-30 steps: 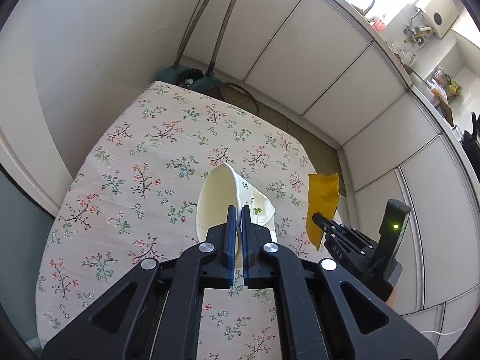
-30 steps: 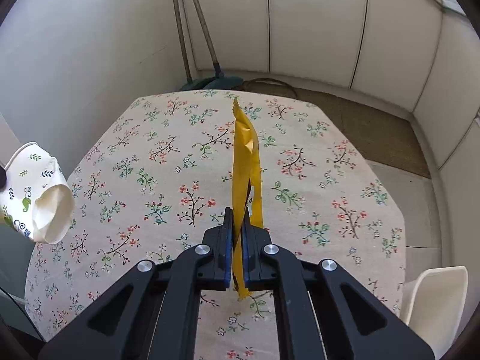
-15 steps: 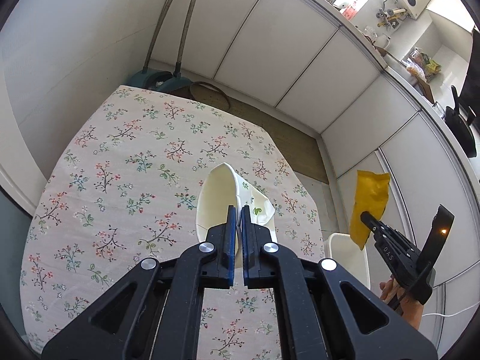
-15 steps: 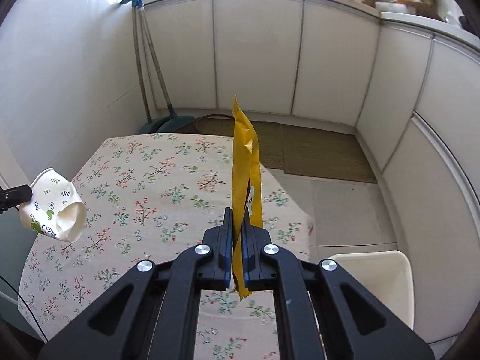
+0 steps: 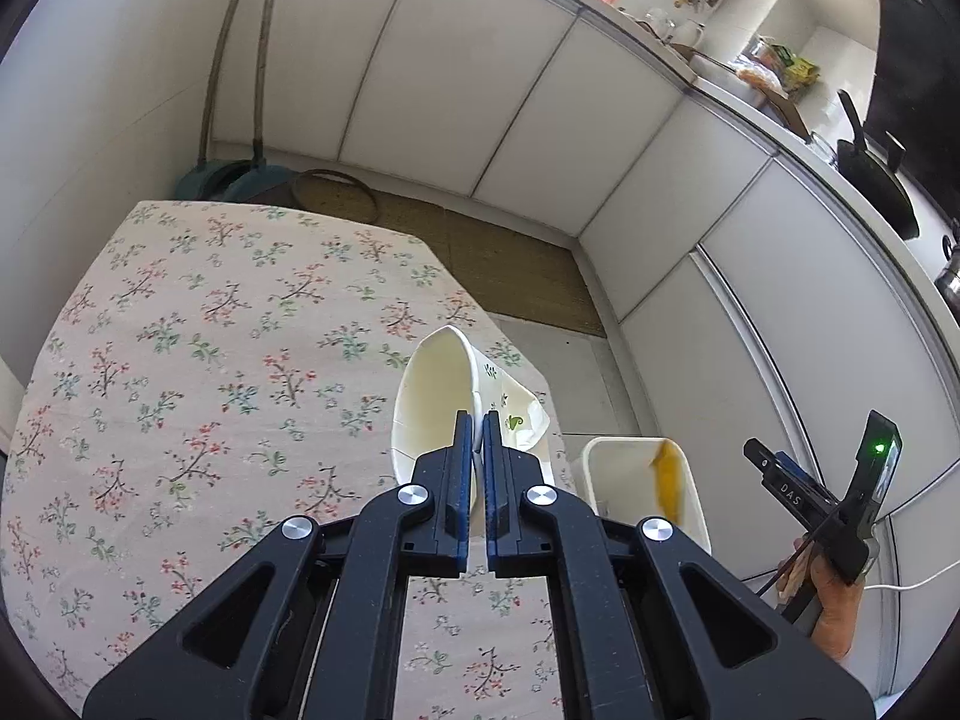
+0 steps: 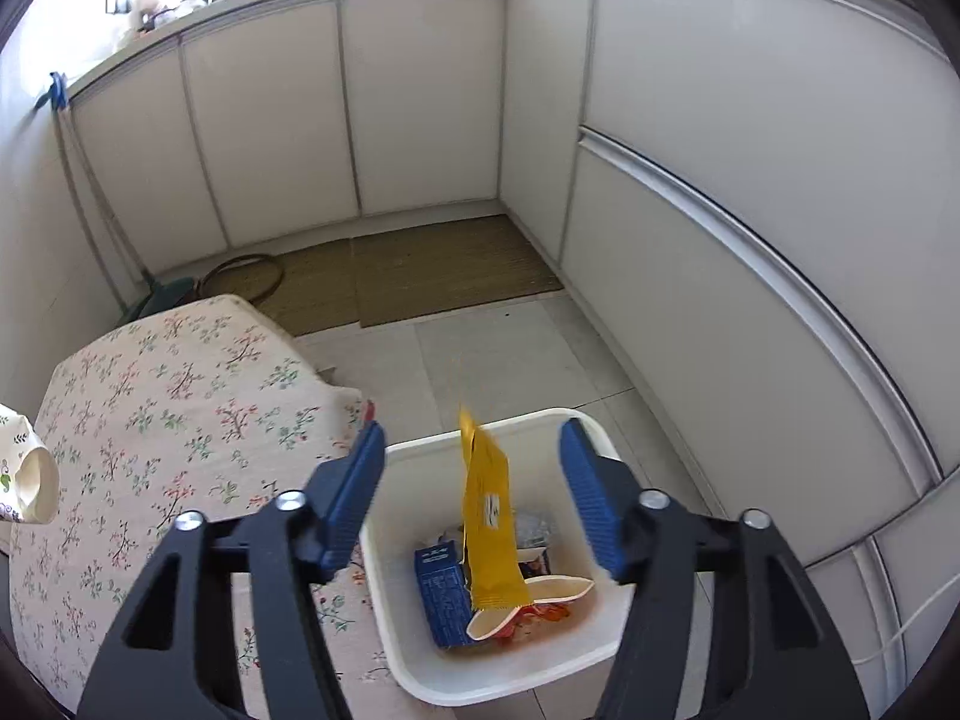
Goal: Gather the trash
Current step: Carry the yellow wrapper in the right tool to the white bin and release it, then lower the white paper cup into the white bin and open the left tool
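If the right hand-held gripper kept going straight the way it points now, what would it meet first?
Probably the yellow wrapper, which sits between the open jaws of the right hand-held gripper, above the white bin. Past it lies the bin's trash, such as the blue carton. Depth is hard to judge.

A: The left wrist view looks down from high over the floral table (image 5: 198,360), facing the corner cabinets (image 5: 540,120).

B: The right wrist view hangs close above the white bin (image 6: 456,678); both share table (image 6: 150,432) and bin (image 5: 591,468).
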The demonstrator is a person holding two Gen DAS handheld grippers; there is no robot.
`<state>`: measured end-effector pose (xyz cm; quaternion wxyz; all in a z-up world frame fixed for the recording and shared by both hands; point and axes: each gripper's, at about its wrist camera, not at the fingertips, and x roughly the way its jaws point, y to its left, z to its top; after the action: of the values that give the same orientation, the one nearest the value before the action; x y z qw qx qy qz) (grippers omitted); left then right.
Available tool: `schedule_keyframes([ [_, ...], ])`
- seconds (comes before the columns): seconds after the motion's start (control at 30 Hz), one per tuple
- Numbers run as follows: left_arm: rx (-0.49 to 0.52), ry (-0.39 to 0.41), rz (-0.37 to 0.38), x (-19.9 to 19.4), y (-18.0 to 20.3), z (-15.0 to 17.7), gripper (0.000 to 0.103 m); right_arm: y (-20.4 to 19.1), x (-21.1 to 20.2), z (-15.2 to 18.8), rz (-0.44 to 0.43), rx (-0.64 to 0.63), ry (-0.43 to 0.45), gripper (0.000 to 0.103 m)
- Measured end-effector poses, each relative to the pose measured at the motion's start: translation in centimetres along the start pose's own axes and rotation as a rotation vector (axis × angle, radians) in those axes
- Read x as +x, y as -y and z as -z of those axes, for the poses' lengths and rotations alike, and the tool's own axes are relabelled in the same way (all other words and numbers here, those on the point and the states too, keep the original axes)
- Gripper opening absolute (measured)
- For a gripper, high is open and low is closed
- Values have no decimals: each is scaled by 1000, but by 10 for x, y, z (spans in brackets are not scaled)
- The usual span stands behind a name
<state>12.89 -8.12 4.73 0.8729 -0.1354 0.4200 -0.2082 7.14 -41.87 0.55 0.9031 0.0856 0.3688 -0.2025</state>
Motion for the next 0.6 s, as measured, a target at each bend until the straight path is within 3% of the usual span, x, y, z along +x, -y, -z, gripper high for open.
schedule_keyframes([
  [0.13,74,4,24,14,43,5,3,39,-16,-2,16,88,28,79],
  [0.27,115,-25,65,38,87,13,3,72,-30,-3,54,136,55,84],
  [0.6,239,-81,121,97,187,36,3,140,-22,12,153,188,4,85],
])
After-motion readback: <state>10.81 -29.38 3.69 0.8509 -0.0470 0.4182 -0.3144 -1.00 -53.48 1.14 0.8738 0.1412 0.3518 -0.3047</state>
